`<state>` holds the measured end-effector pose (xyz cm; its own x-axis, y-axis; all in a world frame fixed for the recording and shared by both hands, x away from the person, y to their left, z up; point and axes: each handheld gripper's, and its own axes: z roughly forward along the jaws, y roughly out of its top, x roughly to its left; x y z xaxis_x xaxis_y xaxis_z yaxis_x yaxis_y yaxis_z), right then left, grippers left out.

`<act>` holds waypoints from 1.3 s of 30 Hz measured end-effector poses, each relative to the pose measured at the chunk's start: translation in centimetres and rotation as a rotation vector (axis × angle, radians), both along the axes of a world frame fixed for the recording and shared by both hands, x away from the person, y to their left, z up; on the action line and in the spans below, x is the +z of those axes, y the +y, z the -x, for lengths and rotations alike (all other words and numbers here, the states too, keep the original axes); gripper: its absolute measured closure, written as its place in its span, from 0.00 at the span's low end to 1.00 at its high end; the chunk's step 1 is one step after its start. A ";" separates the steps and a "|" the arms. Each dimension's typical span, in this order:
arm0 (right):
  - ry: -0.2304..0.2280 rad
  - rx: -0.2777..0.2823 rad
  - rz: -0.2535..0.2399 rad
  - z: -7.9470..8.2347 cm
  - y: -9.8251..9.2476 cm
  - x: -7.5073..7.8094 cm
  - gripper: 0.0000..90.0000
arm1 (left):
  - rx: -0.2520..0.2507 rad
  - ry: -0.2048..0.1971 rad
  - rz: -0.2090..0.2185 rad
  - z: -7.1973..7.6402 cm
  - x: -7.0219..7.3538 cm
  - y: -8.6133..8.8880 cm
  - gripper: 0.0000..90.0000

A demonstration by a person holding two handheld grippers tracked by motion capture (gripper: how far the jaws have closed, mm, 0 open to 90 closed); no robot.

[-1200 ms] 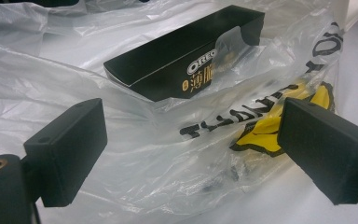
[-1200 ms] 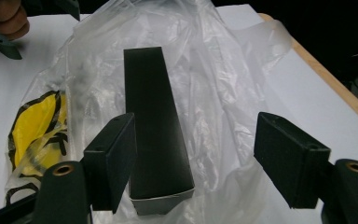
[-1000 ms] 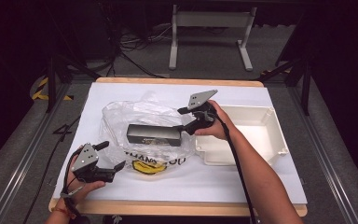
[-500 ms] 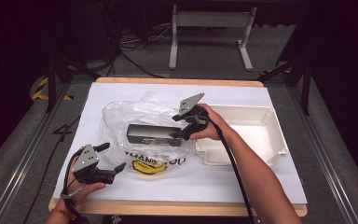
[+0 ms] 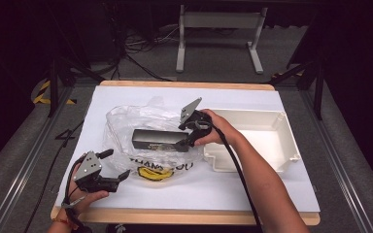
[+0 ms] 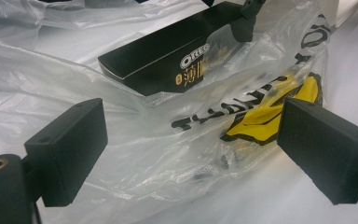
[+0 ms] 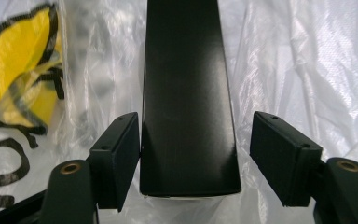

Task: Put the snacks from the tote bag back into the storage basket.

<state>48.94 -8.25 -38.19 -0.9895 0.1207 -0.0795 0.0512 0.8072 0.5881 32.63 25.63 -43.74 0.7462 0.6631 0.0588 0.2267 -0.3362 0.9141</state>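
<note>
I see the white-covered table (image 5: pixel 281 194) first, then the cream tray (image 5: pixel 272 141) on its right side. Left of the tray lies the clear plastic bag (image 5: pixel 136 121), and on it the black Oreo box (image 5: pixel 158 140). My right gripper (image 5: pixel 188 141) straddles the box's near end; its jaws have just been closing, one pad touching, the other apart. My left gripper (image 5: pixel 114 165) hangs spread open beside the bag.
</note>
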 end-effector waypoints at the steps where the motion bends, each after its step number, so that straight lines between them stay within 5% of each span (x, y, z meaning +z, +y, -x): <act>1: 0.001 0.006 0.013 0.1 0.1 0.0 0.38 | 0.000 0.001 0.000 0.0 0.0 0.0 0.10; 15: 0.006 0.029 0.121 0.3 1.6 -0.8 0.39 | -0.003 0.005 0.000 0.1 0.0 0.0 0.10; 39: -0.052 0.048 0.075 0.7 1.3 -0.4 0.48 | -0.005 0.014 0.001 -0.1 -0.1 0.0 0.10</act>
